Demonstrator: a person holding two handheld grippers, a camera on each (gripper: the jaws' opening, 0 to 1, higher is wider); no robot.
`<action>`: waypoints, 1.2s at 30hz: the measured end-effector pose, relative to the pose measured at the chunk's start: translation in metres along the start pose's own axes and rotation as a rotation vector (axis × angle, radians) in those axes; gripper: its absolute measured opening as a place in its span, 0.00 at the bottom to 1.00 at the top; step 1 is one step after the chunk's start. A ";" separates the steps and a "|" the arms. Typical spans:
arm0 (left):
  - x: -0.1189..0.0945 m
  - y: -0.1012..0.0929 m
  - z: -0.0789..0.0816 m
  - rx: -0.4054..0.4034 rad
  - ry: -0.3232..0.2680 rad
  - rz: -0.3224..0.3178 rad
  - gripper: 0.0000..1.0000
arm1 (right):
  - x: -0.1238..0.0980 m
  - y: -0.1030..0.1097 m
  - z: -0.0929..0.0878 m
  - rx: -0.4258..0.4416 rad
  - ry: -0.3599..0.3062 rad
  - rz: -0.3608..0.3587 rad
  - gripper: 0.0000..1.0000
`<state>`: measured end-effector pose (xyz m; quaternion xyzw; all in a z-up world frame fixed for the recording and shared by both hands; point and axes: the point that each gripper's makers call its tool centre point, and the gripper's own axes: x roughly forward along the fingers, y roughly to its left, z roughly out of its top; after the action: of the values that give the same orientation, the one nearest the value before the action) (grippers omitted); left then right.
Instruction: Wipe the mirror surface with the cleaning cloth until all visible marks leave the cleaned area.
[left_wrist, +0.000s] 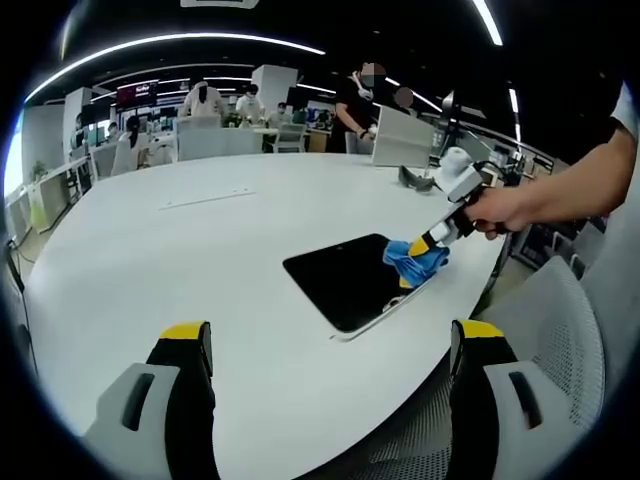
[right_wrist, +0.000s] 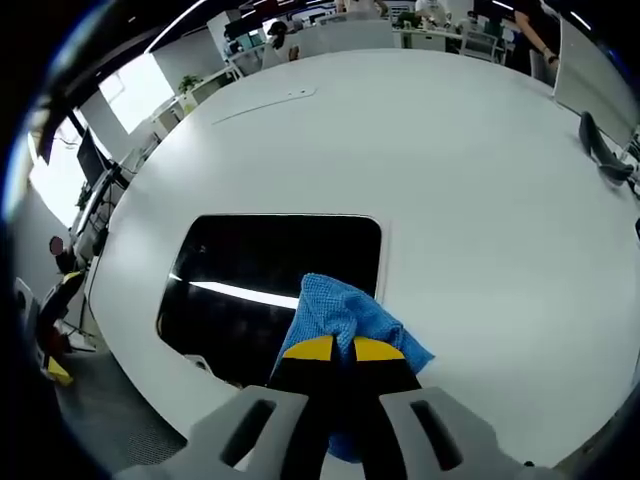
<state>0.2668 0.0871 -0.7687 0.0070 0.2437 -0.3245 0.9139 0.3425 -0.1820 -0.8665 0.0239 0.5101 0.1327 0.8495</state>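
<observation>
Soft, floppy blue cloth (right_wrist: 350, 315) is pinched by the right gripper (right_wrist: 345, 349) on the fragile mirror (right_wrist: 260, 270); left gripper (left_wrist: 330, 345) is held wide apart, empty.

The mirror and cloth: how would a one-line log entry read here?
right gripper: shut on blue cloth | cloth on mirror edge | left gripper: open, above white table

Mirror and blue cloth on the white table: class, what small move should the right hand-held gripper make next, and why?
Probably sweep the blue cloth across the mirror toward its far side. The right hand-held gripper is shut on the cloth, which lies only over one edge of the mirror, so most of the dark glass is uncovered. The left hand-held gripper is open, clear of the mirror.
</observation>
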 end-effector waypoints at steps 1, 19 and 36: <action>0.000 0.000 0.000 0.002 0.002 -0.001 0.99 | -0.001 0.001 -0.001 0.002 0.001 0.001 0.00; 0.000 -0.001 -0.001 0.006 0.003 -0.003 0.99 | -0.008 0.006 -0.018 0.028 -0.005 0.010 0.00; 0.001 -0.006 -0.004 0.019 0.021 -0.018 0.99 | -0.013 0.008 -0.027 0.042 -0.003 0.023 0.00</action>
<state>0.2629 0.0825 -0.7719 0.0168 0.2500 -0.3351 0.9082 0.3112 -0.1804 -0.8666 0.0478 0.5111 0.1314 0.8481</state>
